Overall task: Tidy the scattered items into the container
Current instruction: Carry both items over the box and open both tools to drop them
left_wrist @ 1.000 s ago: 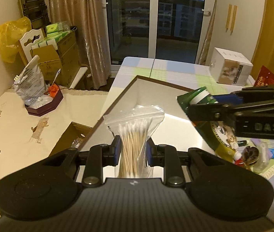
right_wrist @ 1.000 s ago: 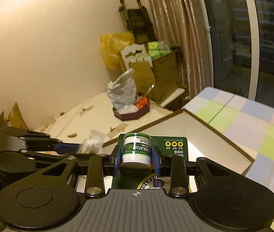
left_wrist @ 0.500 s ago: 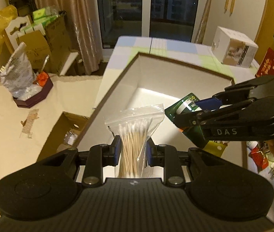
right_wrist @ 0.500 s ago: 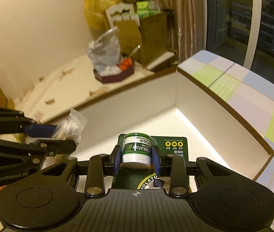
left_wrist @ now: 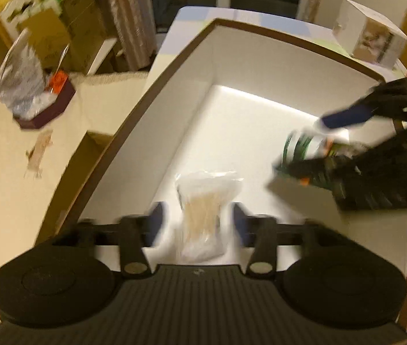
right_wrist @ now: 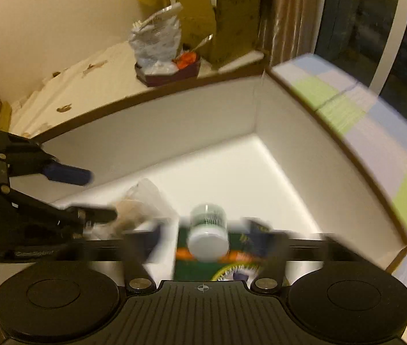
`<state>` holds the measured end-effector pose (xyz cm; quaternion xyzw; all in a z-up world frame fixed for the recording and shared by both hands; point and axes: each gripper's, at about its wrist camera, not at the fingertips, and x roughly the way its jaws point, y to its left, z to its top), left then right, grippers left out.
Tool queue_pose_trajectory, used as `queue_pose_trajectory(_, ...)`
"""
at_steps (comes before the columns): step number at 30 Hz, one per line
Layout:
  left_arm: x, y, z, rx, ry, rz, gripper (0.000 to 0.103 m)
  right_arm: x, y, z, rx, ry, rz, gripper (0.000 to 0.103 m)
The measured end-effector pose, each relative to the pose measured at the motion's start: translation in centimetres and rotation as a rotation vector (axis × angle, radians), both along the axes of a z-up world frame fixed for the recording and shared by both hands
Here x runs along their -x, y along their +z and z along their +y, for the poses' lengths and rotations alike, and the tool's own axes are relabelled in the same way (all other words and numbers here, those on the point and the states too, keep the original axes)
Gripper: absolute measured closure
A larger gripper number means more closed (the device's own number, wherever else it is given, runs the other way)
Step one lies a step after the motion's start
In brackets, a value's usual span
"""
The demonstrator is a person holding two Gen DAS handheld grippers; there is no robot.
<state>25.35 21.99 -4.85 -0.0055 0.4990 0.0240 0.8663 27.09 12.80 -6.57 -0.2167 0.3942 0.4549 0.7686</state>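
Watching both claws at once, I judge the main risk to be a clash: they hang close together over the box [left_wrist: 295, 38], and a blind retreat could knock one into the other or into its wall. My left claw [left_wrist: 196, 218] has its fingers spread wide, clear of the swab bag [left_wrist: 206, 201], which sits between them over the floor; I cannot tell if it has landed. If it catches a finger, it could be dragged out. My right claw [right_wrist: 206, 235] is likewise parted, the jar [right_wrist: 208, 234] and its green card loose between the fingers, blurred, low inside the box.
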Motion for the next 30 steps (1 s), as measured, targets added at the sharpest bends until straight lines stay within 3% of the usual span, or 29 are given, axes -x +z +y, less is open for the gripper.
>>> queue_pose_trajectory(2,0.2,0.1,0.4,0.021,0.013,0.003,0.038,0.0,0.3,-0.2,-0.007,0.019,0.004,0.012)
queue_pose_trajectory(7,0.5,0.4,-0.3,-0.034,-0.017,0.014,0.029,0.3,0.7,-0.8,0.029,0.057,-0.012,0.012)
queue_pose_trajectory(15,1.2,1.3,-1.1,-0.035,-0.031,0.021,0.024,2.1,1.6,-2.0,0.073,0.108,-0.064,0.012)
queue_pose_trajectory(30,4.5,6.2,-3.6,-0.07,-0.076,-0.017,0.02,5.7,6.1,-5.4,0.022,0.064,-0.095,0.012)
